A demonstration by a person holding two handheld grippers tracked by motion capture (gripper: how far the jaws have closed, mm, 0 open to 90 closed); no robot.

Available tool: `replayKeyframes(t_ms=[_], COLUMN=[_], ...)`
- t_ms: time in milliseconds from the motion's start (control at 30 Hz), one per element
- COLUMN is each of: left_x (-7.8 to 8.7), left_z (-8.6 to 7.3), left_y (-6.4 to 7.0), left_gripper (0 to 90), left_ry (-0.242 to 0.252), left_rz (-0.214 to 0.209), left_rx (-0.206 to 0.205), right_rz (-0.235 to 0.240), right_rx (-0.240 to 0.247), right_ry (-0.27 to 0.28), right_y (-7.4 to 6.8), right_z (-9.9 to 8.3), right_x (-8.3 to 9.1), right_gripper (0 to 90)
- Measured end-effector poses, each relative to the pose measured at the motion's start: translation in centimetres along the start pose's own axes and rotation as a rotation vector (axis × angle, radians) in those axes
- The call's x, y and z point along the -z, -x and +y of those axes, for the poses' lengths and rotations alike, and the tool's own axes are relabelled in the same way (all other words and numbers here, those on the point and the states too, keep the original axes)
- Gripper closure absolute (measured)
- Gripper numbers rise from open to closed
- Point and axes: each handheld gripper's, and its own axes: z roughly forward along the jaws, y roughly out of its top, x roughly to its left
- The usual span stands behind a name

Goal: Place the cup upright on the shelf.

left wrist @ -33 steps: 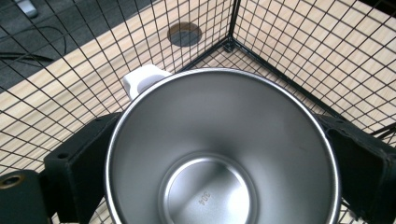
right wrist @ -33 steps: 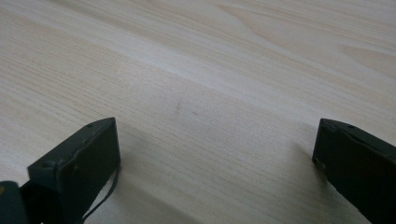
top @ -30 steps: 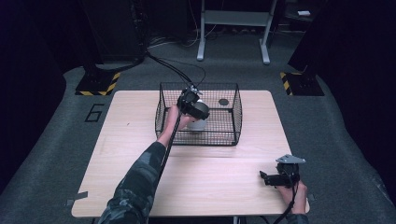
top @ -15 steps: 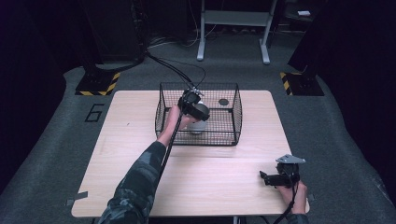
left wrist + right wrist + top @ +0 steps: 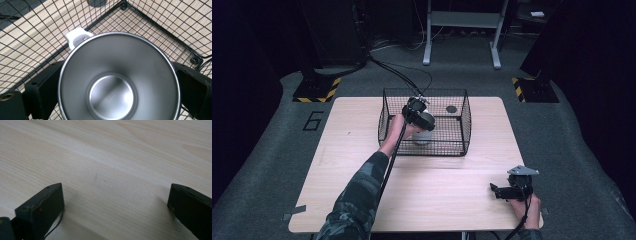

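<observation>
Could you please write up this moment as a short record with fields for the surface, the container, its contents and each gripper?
surface: light wooden table
container: black wire basket, toward the table's far edge
contents: white-handled steel cup, upright and empty; a small dark disc lies beyond it
left gripper: inside the basket, jaws on either side of the cup, against its wall
right gripper: low over the table's near right corner, jaws spread, nothing between them
</observation>
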Motion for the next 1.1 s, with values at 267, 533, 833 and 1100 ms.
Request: replayKeyframes(t_ms=[267, 533, 833, 1100], left_x=[0.1, 2.3, 5.7, 9.1], left_z=[-0.3, -0.4, -0.5, -1.6], left_y=[0.1, 0.1, 0.3, 1.1], left_gripper=[4.6, 0.0, 0.0, 0.0], left_ry=[0.006, 0.097, 0.193, 0.274], left_rz=[-0.002, -0.028, -0.039, -0.032], left_rx=[-0.004, 0.031, 0.009, -0.023], right_rz=[0.005, 0.004, 0.004, 0.004], right_rx=[0.008, 0.006, 0.008, 0.008], right_ry=[-0.004, -0.005, -0.004, -0.005], right_y=[0.0, 0.0, 0.0, 0.0], right_z=[0.0, 0.0, 0.0, 0.0], right_x=[0.0, 0.0, 0.0, 0.0], right_gripper=[0.4, 0.4, 0.4, 0.4])
